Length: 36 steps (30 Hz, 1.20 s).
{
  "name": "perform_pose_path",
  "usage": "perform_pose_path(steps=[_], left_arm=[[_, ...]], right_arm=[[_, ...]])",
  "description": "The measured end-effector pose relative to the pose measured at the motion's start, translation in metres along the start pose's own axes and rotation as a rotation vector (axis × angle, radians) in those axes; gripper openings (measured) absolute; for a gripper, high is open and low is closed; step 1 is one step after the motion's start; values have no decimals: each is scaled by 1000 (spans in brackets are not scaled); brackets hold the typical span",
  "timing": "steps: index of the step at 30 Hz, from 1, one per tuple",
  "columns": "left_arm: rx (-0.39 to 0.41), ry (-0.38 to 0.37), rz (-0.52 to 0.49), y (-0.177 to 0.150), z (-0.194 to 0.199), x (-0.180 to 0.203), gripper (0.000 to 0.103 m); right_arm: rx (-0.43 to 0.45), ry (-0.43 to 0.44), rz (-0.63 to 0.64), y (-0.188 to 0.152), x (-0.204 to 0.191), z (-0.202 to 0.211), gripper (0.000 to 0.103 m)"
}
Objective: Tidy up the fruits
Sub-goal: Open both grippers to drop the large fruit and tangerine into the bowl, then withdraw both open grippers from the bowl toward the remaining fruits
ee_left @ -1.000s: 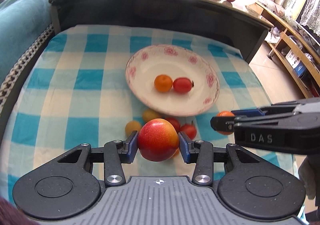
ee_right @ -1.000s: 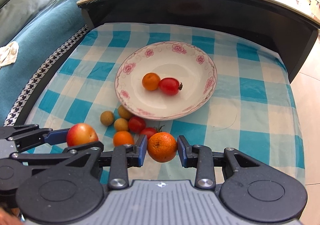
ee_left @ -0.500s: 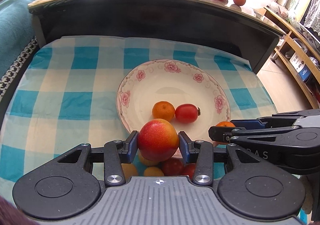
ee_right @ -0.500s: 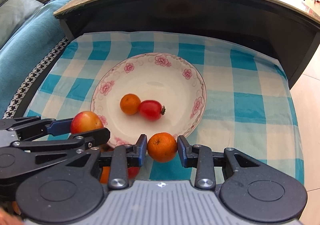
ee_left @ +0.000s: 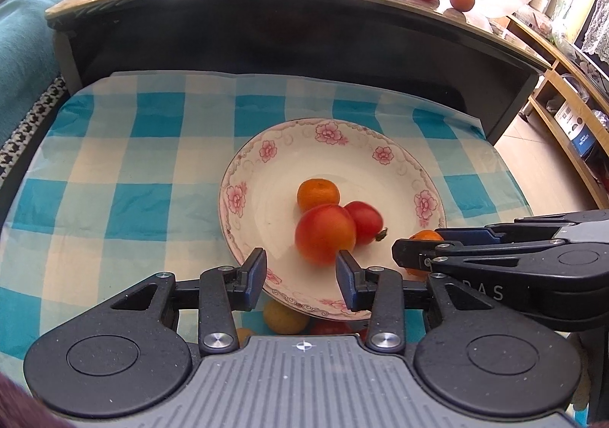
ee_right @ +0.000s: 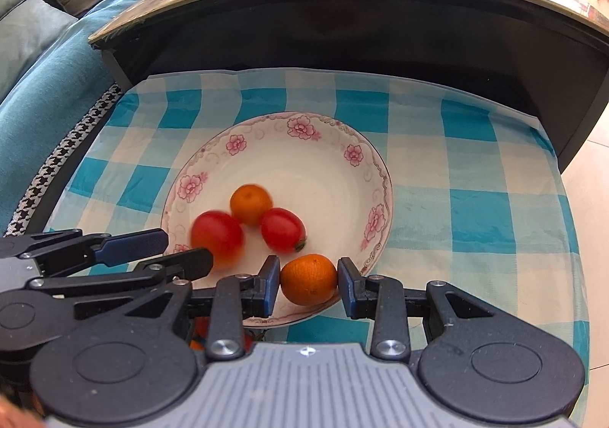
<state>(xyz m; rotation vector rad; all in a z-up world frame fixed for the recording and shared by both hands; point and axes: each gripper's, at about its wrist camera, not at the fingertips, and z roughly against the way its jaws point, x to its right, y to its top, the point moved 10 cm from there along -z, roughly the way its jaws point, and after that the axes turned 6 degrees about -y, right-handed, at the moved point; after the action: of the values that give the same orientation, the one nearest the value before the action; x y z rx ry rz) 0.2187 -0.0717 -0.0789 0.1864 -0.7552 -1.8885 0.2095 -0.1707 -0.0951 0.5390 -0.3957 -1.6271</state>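
Left wrist view: left gripper (ee_left: 300, 268) jaws apart, peach (ee_left: 325, 233) freed ahead onto plate (ee_left: 243, 176); right gripper (ee_right: 308, 281) clamps mandarin (ee_right: 308, 278), awaiting placement.

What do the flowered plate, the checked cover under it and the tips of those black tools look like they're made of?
Plate: probably glazed ceramic or porcelain; glossy white, printed pink flowers, thin scrolled rim line.
Checked cover: thin woven fabric, matte; it ripples and creases at the far edge.
Left tool and right tool: textured black plastic by the look, with metal screws; the blue fingertip pads may be rubber.
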Motion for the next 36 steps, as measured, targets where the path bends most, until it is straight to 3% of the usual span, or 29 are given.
perform_pose_path(steps=[17,36], left_arm=[[30,-9,6,4,13,2,56],[19,-1,31,-31,46,-12,65]], right_arm=[[43,-9,-25,5,2,12,35],[24,34,1,-36,-23,41,35]])
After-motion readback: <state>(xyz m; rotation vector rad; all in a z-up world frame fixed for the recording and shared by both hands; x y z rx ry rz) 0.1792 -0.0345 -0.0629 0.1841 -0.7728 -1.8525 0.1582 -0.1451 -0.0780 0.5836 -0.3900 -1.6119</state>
